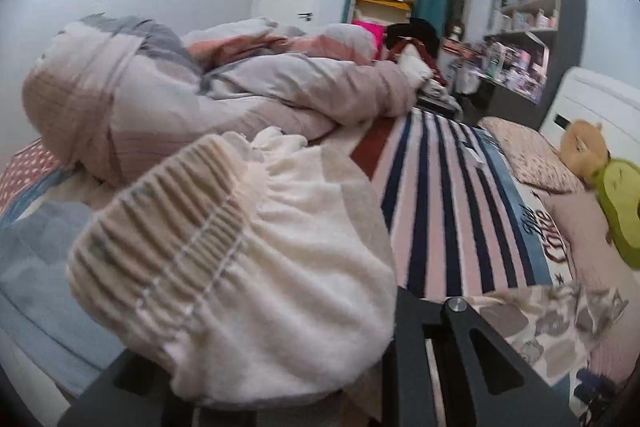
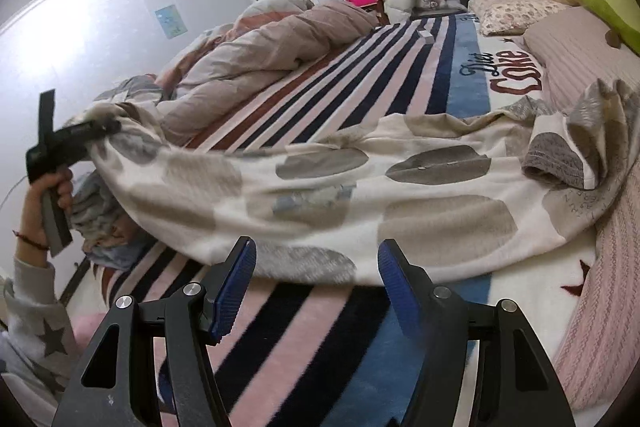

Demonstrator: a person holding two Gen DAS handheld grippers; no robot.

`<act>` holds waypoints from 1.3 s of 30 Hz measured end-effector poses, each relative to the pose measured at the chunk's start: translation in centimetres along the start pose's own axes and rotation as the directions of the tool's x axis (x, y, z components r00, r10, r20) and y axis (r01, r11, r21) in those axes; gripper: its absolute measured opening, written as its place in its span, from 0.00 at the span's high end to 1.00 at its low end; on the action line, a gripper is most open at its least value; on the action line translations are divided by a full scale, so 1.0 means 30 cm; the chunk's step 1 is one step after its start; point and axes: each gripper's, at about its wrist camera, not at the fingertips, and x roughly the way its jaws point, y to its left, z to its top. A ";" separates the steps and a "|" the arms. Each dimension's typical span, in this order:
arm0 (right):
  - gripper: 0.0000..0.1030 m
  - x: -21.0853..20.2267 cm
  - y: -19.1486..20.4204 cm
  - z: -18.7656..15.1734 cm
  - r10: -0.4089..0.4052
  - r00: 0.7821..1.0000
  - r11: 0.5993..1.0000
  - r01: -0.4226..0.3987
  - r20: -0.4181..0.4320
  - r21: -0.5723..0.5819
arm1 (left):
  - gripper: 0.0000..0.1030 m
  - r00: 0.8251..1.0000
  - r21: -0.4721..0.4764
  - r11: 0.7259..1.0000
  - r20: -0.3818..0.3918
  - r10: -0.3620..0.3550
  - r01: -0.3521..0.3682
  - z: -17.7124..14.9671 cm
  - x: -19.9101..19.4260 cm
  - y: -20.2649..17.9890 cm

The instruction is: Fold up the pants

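A hand [image 2: 52,195] in a star-print sleeve [image 2: 36,311] raises the left gripper [image 2: 100,127], jaws clamped on the pants' [image 2: 320,195] ribbed elastic waistband [image 1: 172,219], which hides its fingertips. The fleecy cream pants with grey-brown blotches stretch rightward, sagging onto the striped bed [image 2: 304,327], cuffs crumpled by a pink knit cover [image 2: 608,267]. The right gripper [image 2: 316,287] hovers low, blue ridged jaws apart, empty
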 end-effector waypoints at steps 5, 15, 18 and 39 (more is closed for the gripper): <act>0.42 -0.021 0.002 0.008 0.002 1.000 1.000 -0.002 0.009 -0.010 | 0.84 0.993 0.158 0.980 -0.004 -0.122 0.121 -0.020 -0.005 -0.214; 0.42 -0.052 -0.070 0.008 -0.024 0.999 0.999 0.023 0.023 0.032 | 0.82 0.849 0.358 0.794 -0.400 -0.346 0.492 -0.383 0.201 -0.688; 0.42 -0.065 -0.091 0.002 -0.047 0.999 0.998 0.046 0.015 0.039 | 0.68 0.811 0.345 0.769 -0.460 -0.362 0.539 -0.420 0.208 -0.698; 0.18 0.289 0.007 0.182 -0.084 0.982 0.996 0.084 -0.169 -0.004 | 0.21 0.853 0.102 0.883 -0.328 -0.406 0.459 -0.330 0.148 -0.231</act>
